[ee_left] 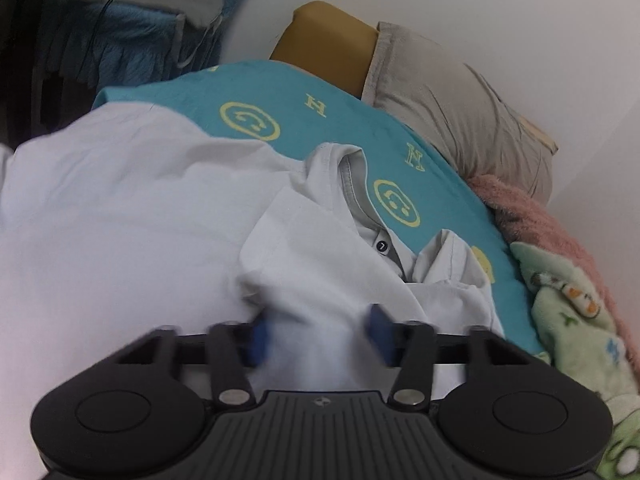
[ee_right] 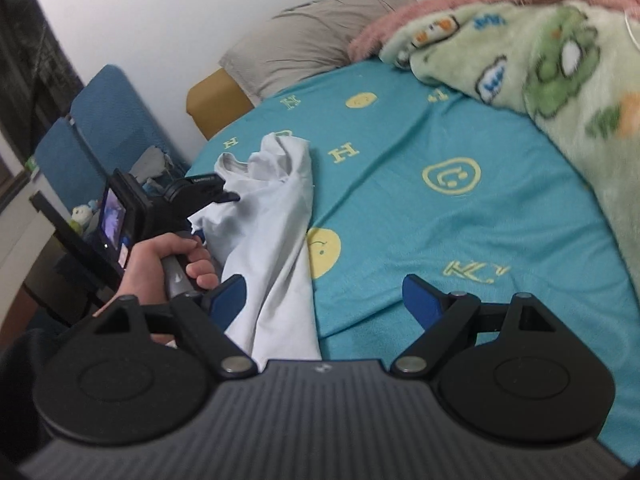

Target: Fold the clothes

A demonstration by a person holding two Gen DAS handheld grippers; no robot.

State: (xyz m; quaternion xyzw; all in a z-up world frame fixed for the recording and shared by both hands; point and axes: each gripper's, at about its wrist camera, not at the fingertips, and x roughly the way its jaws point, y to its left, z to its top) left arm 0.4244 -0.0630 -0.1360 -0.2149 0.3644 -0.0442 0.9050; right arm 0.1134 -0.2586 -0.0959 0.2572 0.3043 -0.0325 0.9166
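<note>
Both grippers stand open. One white shirt (ee_left: 120, 208) lies on the teal sheet (ee_right: 460, 220). Left gripper (ee_left: 318, 332) has its jaws spread over the cloth near the collar, gripping nothing that I can see. Right gripper (ee_right: 324, 300) is wide open above the sheet, its left finger beside the shirt's edge. One hand (ee_right: 160, 268) grips the left handle, and one pillow (ee_right: 316, 40) and one green blanket (ee_right: 540, 60) lie beyond.
</note>
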